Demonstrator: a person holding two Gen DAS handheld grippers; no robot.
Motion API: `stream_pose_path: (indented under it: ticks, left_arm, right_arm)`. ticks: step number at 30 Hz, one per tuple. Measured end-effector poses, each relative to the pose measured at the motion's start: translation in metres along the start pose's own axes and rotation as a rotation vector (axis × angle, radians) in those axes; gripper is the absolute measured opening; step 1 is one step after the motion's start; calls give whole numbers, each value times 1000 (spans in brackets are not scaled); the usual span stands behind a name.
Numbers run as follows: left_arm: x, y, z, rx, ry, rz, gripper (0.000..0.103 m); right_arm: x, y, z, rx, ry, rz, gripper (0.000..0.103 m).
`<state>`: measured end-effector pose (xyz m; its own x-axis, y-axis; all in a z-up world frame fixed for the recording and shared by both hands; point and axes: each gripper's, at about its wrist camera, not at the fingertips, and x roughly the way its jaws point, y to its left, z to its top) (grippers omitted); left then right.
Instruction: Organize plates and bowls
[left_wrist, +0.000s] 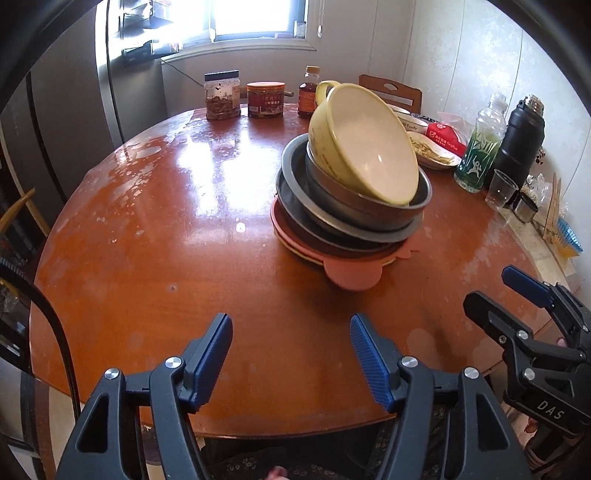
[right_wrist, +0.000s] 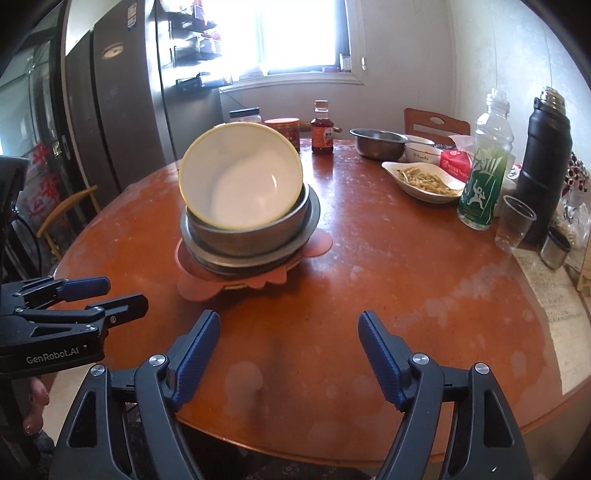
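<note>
Hovering over the near edge of a round wooden table (left_wrist: 155, 206), the left gripper (left_wrist: 291, 356) and right gripper (right_wrist: 288, 350) both stand spread wide, holding and touching nothing. Beyond them, a yellow bowl (left_wrist: 364, 144) tilts inside stacked metal bowls (left_wrist: 332, 199) atop pink plates (left_wrist: 351, 273) mid-table.

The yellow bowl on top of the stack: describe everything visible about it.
The yellow bowl is pale yellow outside with a glossy white inside and a loop handle at its rim; it looks ceramic or plastic and empty. It sits tilted, mouth turned toward the cameras, resting in the upper metal bowl, which tops nested metal pans and a pink plate on the round wooden table. Neither gripper touches it.
</note>
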<state>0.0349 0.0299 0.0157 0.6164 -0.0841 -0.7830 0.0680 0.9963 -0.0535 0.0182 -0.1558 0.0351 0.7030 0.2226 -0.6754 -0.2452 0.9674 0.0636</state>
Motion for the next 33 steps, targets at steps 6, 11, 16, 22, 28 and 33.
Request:
stream_pose_path:
  ticks: [6,11,16,22,28,33]
  left_arm:
    - [2,-10,-12,-4,11,10,66]
    - [1,-11,-18,-15,6,18,66]
    - [-1,-11,-24,-16,9,28,66]
    - [0,-12,-32,-11,15,27,66]
    - [-1,-11,-36,-12,18,31,66]
    - [-1,-10,-37,-15,18,33,66]
  right_arm:
    - [-4,2,-14,-32,-8,-15,80]
    - [-9,3,-22,-51,-29,-34,80]
    - [-10,5,-26,-48,-29,-24,80]
    - [-11,6,-32,-39,-26,-15,80]
    - [-10,6,-34,-34,-21,-12,80]
    - [-10,7,-35,-36,-22,-9,80]
